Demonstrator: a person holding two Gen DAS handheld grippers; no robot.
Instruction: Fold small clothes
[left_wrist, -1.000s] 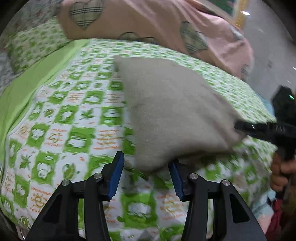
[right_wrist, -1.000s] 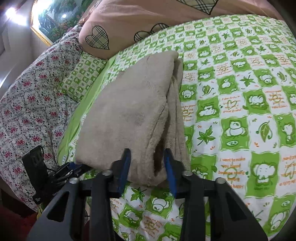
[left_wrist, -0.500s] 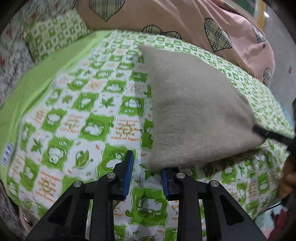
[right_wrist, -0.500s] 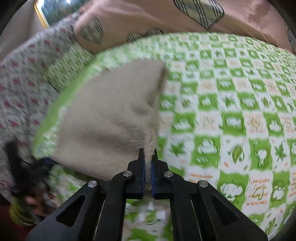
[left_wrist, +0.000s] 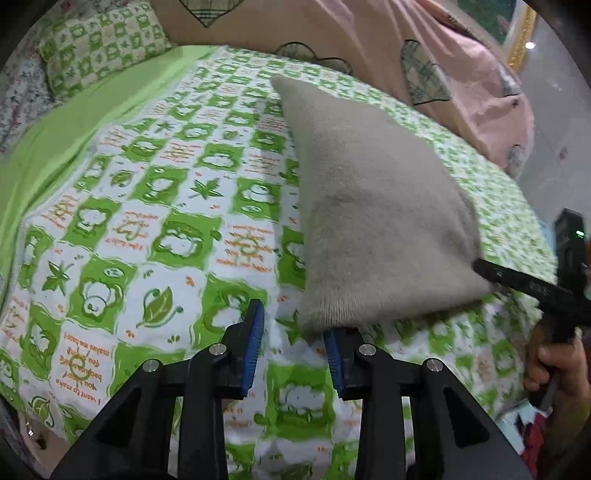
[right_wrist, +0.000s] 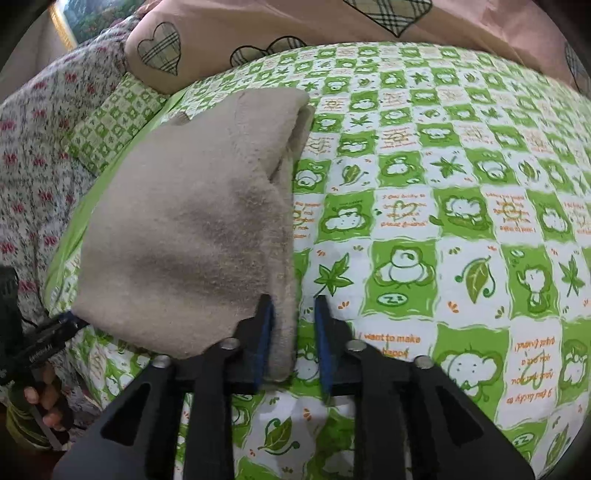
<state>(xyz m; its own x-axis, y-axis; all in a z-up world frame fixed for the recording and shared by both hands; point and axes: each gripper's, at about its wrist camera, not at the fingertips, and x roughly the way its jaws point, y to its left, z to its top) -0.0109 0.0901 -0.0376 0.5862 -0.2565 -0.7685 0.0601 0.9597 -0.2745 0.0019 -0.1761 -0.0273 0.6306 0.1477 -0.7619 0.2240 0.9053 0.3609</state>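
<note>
A beige folded fleece garment (left_wrist: 373, 206) lies on the green-and-white patterned bed sheet (left_wrist: 155, 221). My left gripper (left_wrist: 295, 343) sits at its near left corner. Its jaws are opening, the corner rests over the right finger (left_wrist: 334, 350), and only sheet shows between the pads. In the right wrist view the same garment (right_wrist: 192, 236) fills the left side. My right gripper (right_wrist: 293, 332) is at its near right edge with jaws opening. The layered cloth edge lies between the pads against the left one, and the right pad stands apart from it.
A pink quilt with plaid hearts (left_wrist: 332, 33) is piled at the back. A green patterned pillow (left_wrist: 99, 48) and floral fabric (right_wrist: 33, 155) lie at the far left. The bed's near edge runs just below both grippers. A hand (left_wrist: 557, 369) holds the right gripper.
The right gripper, shut on the garment's edge half a second ago, has opened and let it go. The left jaws narrowed, then widened a little. The garment has settled on the bed.
</note>
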